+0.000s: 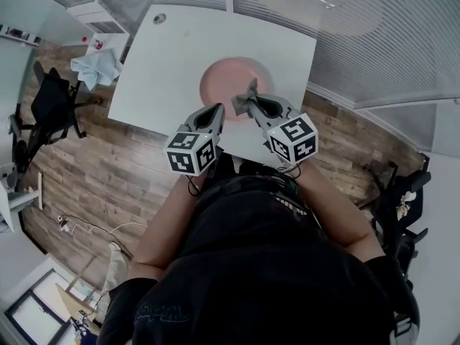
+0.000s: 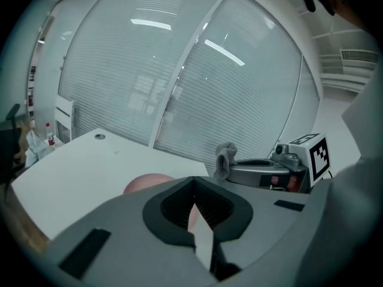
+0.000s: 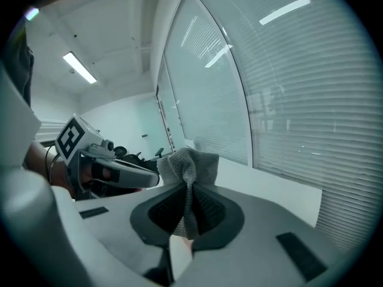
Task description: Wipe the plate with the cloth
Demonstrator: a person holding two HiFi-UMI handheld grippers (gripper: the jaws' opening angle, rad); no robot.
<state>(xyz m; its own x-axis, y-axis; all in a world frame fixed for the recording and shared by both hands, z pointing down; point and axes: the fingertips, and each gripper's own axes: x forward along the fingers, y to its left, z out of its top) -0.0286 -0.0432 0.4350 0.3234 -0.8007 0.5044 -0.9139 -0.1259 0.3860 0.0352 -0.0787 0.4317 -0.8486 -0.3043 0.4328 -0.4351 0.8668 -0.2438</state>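
A round pink plate (image 1: 226,77) lies on the white table (image 1: 172,56), near its front edge. Both grippers hang in the air side by side above the plate's near side. My right gripper (image 1: 253,100) is shut on a small grey cloth (image 1: 244,98), which bunches up out of the jaw tips (image 3: 188,166). My left gripper (image 1: 218,110) is shut with nothing between its jaws. In the left gripper view the plate (image 2: 146,183) peeks out just past the closed jaws (image 2: 192,181), and the right gripper (image 2: 236,169) with the cloth (image 2: 225,158) shows to the right.
A pale blue cloth (image 1: 97,67) lies on a white stand left of the table, next to a black chair (image 1: 50,99). A round grommet (image 1: 159,19) sits in the table's far left corner. Glass walls with blinds (image 1: 345,20) run behind the table. The floor is wood.
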